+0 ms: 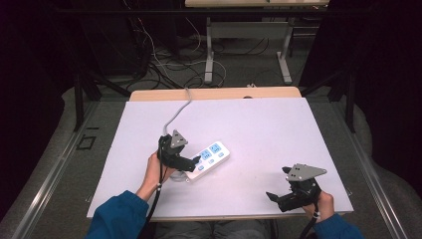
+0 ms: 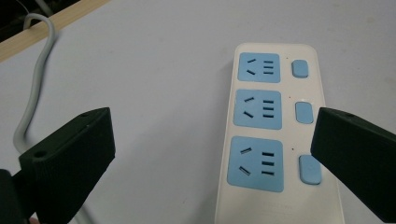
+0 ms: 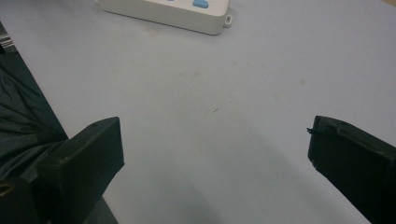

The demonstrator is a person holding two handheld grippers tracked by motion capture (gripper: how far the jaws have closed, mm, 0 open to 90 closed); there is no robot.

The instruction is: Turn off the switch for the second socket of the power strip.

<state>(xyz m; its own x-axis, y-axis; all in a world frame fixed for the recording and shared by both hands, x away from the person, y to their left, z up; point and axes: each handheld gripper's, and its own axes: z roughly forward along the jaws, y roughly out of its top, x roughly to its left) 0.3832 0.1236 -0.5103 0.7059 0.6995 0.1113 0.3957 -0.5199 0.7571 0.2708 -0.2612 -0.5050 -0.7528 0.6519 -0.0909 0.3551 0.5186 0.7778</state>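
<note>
A white plastic power strip [image 2: 278, 135] with three light-blue socket faces and three light-blue switch buttons is seen lying flat on the white table top [image 1: 259, 124], slightly toward 9 o'clock of the table's middle. In the high view its long axis is angled from about 8 o'clock to 2 o'clock. A grey cable [image 2: 32, 88] is traced from near the strip's 8 o'clock end up toward 12 o'clock, over the table's pale wooden far edge [image 1: 214, 93].

The left gripper [image 1: 191, 160], black with a grey three-cornered plate, is held just at the strip's 8 o'clock end. In the left gripper view its jaws are spread wide and nothing is gripped; the jaw at 3 o'clock is seen overlapping the strip's button side, the other over bare table. Contact with the strip cannot be told.

The right gripper [image 1: 278, 186] is held well apart from the strip, near the table's 5 o'clock corner. Its jaws are likewise released, with bare table between them; the strip's end is glimpsed at 12 o'clock in the right gripper view.

Blue sleeves [image 1: 117, 216] are seen at the bottom edge.
</note>
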